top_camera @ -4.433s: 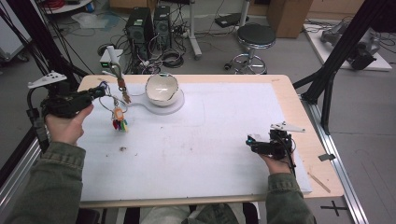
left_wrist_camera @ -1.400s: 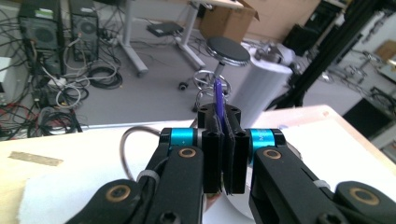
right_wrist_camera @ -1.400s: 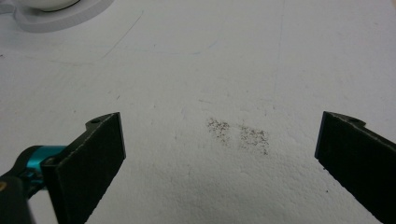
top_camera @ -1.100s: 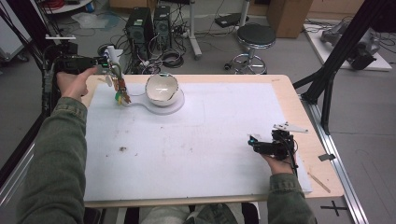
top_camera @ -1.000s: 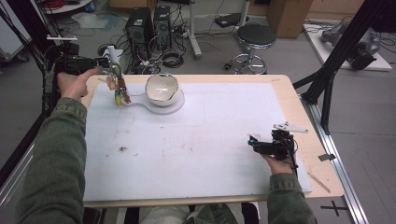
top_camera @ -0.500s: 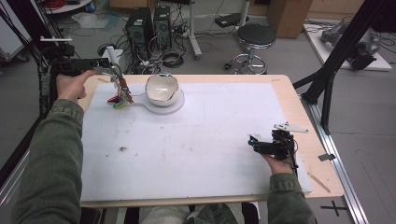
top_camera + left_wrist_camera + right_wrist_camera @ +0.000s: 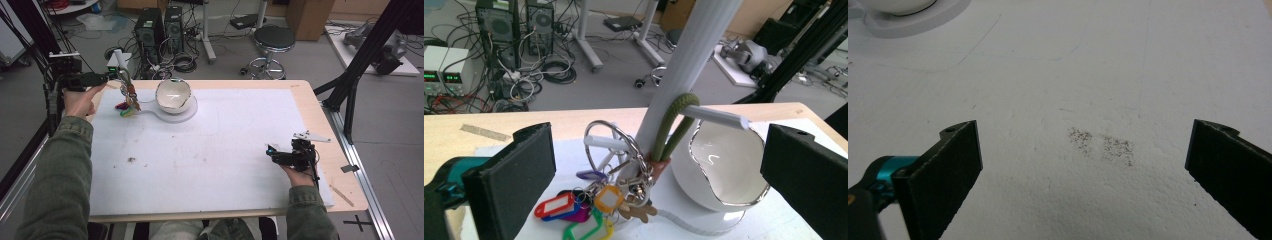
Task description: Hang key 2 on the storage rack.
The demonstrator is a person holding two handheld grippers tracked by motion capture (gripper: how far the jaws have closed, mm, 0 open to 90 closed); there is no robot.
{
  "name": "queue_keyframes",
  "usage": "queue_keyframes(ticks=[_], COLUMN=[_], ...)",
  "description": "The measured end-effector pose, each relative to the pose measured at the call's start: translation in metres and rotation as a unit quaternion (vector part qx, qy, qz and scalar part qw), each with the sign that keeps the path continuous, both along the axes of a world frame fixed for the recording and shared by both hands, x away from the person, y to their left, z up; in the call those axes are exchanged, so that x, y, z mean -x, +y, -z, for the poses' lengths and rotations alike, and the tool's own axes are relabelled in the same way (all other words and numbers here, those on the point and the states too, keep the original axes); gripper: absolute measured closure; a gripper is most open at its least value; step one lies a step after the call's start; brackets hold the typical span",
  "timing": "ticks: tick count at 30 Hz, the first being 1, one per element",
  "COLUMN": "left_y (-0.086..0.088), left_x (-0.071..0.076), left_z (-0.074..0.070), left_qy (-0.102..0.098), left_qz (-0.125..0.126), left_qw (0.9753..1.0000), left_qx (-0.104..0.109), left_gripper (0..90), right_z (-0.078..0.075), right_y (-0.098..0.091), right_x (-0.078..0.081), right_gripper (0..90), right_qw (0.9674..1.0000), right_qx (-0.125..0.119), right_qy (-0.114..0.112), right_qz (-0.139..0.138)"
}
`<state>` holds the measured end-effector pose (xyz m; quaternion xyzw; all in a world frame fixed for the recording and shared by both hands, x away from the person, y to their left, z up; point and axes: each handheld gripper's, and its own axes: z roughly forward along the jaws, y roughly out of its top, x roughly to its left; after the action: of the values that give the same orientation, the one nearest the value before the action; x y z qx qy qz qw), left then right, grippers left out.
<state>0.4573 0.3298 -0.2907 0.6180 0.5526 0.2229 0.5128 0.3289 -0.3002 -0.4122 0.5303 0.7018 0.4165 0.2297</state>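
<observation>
Hanging keys, left jaws parted

Facing the key bunch [image 7: 616, 192] straight ahead of my left gripper [image 7: 659, 170]: its jaws have just been opening and stand wide, nothing pressed between them. Green cord [image 7: 672, 125] looped over a peg of the white stand [image 7: 689, 65], tags resting at its foot. White bowl [image 7: 724, 165] just right of the stand. My right gripper [image 7: 1083, 165] gapes over bare white table sheet [image 7: 1098, 75], well apart. Floor beyond: cables, computer towers [image 7: 160, 25], a stool [image 7: 272, 40]. Ring details hard to make out.
</observation>
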Motion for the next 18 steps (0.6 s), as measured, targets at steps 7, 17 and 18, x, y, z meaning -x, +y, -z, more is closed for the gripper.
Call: queue_keyframes(ticks=[7,17,18], left_y=[-0.004,-0.011,-0.012], left_x=[0.013,0.028,0.030], left_z=[0.007,0.012,0.013], left_qy=[-0.007,-0.019,-0.020], left_qz=[-0.004,-0.005,-0.008], left_qw=[1.0000,0.9998,0.9997], left_qx=[-0.001,-0.004,-0.009], left_gripper=[1.6,1.6,1.6], right_z=[0.000,-0.001,-0.001], right_y=[0.001,0.002,0.002], right_x=[-0.001,-0.003,-0.003], right_gripper=[0.7,0.7,0.6], right_qw=[1.0000,1.0000,1.0000], right_qx=[-0.001,-0.007,-0.008], right_qy=[-0.002,-0.004,-0.004], right_qz=[-0.002,-0.003,-0.003])
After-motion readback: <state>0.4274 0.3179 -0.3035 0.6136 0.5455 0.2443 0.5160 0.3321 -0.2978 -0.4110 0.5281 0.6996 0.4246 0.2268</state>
